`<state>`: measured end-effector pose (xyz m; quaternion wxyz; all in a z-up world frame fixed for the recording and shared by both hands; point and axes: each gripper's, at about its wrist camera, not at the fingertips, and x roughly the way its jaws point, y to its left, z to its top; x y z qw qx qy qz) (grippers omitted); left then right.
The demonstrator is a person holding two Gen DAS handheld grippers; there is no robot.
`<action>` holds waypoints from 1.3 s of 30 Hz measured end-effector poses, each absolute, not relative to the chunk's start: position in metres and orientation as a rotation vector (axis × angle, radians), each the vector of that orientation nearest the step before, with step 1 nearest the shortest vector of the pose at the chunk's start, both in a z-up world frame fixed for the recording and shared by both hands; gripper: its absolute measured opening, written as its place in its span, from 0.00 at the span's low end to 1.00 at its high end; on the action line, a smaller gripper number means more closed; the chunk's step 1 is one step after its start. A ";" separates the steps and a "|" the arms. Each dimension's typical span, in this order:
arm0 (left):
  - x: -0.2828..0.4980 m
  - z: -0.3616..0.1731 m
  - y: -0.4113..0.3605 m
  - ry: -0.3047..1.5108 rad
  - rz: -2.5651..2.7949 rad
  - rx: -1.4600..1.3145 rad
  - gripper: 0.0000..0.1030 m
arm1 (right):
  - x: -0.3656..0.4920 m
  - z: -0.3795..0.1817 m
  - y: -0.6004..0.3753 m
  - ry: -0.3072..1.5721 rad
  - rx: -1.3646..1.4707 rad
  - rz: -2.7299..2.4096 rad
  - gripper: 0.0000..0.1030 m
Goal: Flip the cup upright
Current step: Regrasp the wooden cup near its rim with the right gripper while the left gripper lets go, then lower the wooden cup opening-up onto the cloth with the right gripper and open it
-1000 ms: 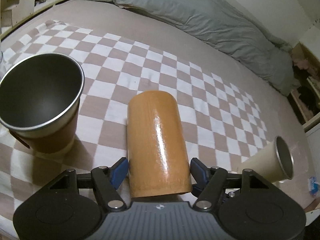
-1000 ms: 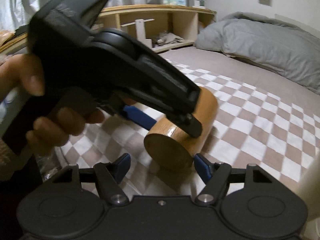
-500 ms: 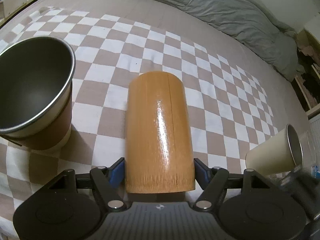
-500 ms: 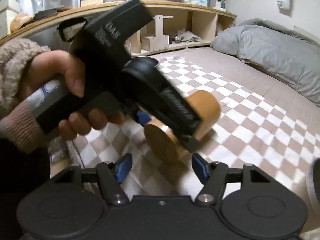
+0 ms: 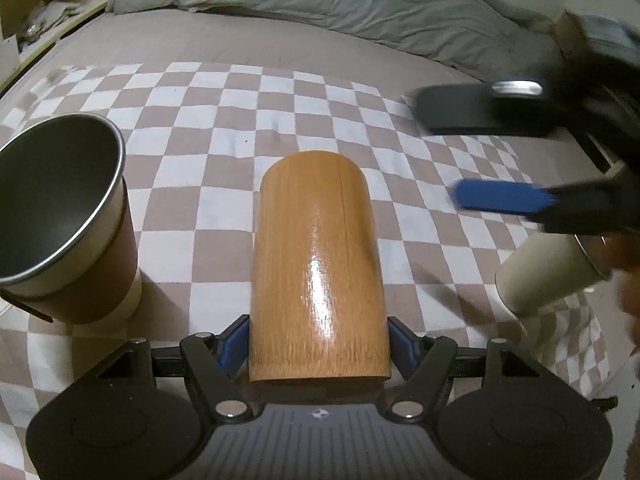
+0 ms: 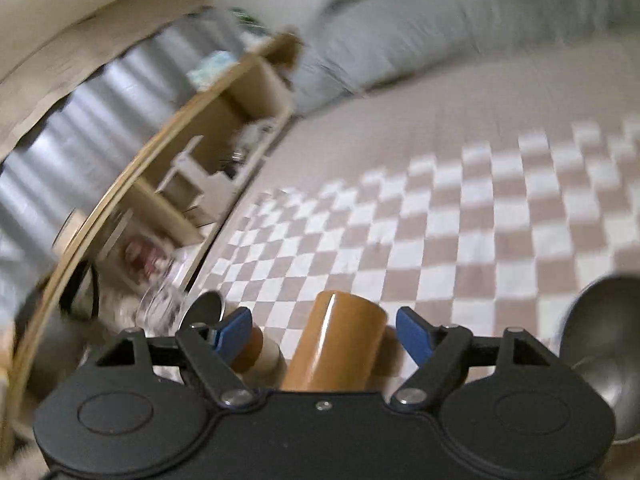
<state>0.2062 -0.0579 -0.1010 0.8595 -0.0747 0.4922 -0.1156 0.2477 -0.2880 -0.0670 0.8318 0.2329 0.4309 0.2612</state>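
A wooden, bamboo-coloured cup point(image 5: 318, 264) lies lengthwise between the blue pads of my left gripper point(image 5: 318, 342), which is shut on its near end. The cup points away over the checkered cloth point(image 5: 280, 112). The right wrist view is blurred; the same cup point(image 6: 338, 344) shows low between the spread fingers of my right gripper point(image 6: 326, 330), which is open and empty. In the left wrist view the right gripper point(image 5: 520, 160) is a blurred dark shape at the right, above the cloth.
A steel cup with a brown sleeve point(image 5: 60, 220) stands upright at the left. A cream cup point(image 5: 552, 276) lies on its side at the right. A grey duvet point(image 5: 360, 4) lies at the back; wooden shelves point(image 6: 224, 152) stand beside the bed.
My right gripper has swung fast from facing the left gripper to a tilted view over the cup. The left gripper still grips the wooden cup, with little shift.
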 end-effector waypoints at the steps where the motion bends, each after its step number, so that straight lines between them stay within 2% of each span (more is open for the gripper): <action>1: 0.206 -0.101 -0.057 1.033 -0.247 -0.158 0.68 | 0.255 -0.075 -0.281 0.948 0.511 0.530 0.77; 10: 0.207 -0.102 -0.053 1.030 -0.280 -0.156 0.68 | 0.300 -0.131 -0.247 1.196 0.621 0.427 0.74; 15: 0.205 -0.101 -0.052 1.019 -0.293 -0.148 0.68 | 0.306 -0.138 -0.241 1.206 0.632 0.422 0.70; 18: 0.203 -0.098 -0.059 0.972 -0.303 -0.117 0.68 | 0.297 -0.123 -0.242 1.137 0.549 0.466 0.70; 27: 0.194 -0.093 -0.091 0.703 -0.352 0.063 0.68 | 0.243 -0.046 -0.235 0.749 0.141 0.549 0.70; 32: 0.193 -0.103 -0.105 0.601 -0.370 0.152 0.68 | 0.230 -0.033 -0.242 0.678 0.060 0.529 0.70; 39: 0.196 -0.127 -0.110 0.536 -0.374 0.249 0.68 | 0.221 -0.041 -0.237 0.683 -0.044 0.536 0.70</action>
